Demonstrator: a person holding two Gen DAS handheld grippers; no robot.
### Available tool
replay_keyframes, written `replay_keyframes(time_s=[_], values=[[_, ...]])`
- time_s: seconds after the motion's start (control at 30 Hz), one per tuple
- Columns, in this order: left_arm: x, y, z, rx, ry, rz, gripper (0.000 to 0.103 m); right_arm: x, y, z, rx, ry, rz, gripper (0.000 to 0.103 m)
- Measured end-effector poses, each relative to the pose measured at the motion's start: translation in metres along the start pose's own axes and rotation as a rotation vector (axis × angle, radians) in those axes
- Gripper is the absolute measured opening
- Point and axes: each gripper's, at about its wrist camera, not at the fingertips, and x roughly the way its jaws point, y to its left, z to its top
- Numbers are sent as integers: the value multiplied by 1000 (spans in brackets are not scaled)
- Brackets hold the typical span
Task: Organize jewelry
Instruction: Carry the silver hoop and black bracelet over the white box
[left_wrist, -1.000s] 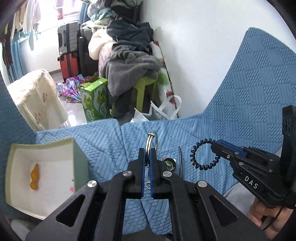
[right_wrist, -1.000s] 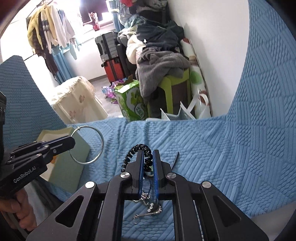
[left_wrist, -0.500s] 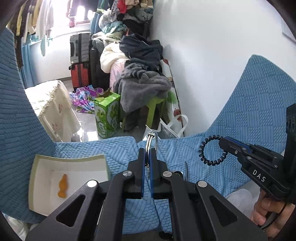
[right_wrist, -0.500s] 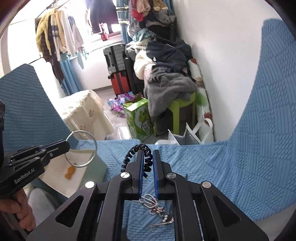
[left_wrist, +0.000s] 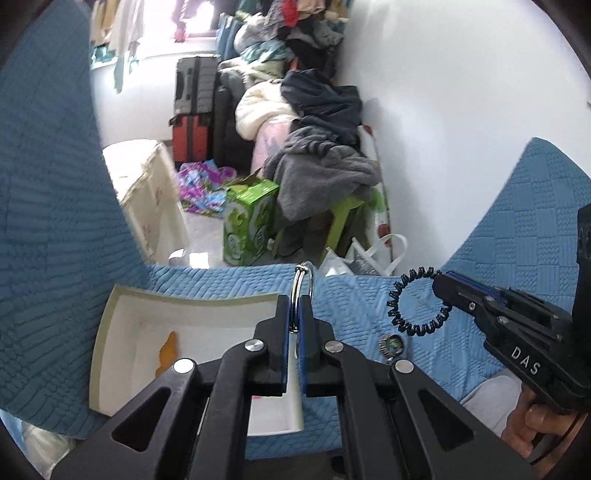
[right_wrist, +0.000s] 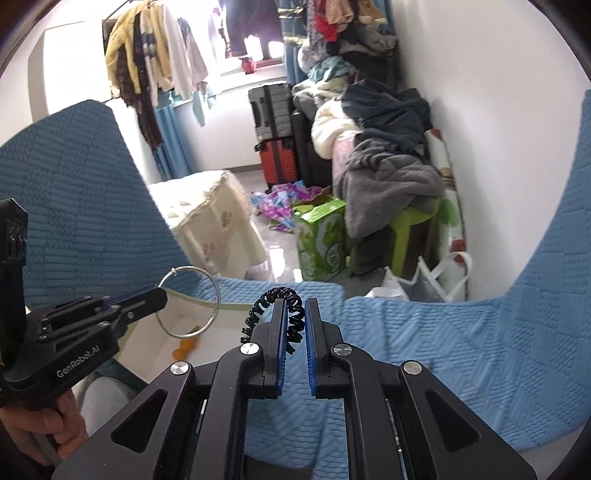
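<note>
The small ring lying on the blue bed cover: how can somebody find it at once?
Start at the blue bed cover, then the open white box lying on it. Right of the box, below the black coil band, lies the small ring. It rests loose on the cover; nothing holds it.

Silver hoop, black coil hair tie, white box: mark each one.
silver hoop (right_wrist: 207, 295), right wrist view, right arc of the ring
black coil hair tie (left_wrist: 397, 301), left wrist view, left arc of the coil
white box (left_wrist: 192, 297), left wrist view, far rim
</note>
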Motion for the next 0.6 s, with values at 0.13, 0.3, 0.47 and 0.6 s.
replay_keyframes(time_s=[0.13, 0.3, 0.47, 0.6], values=[[8, 23, -7, -32, 13, 24, 4, 22, 22, -8, -3, 21, 28, 7], [22, 49, -21, -65, 51, 49, 4, 55, 51, -19, -33, 77, 68, 7], [39, 64, -38, -88, 100, 66, 4, 82, 71, -33, -76, 141, 87, 7], [52, 74, -53, -104, 142, 77, 4, 99, 78, -43, -101, 189, 96, 7]])
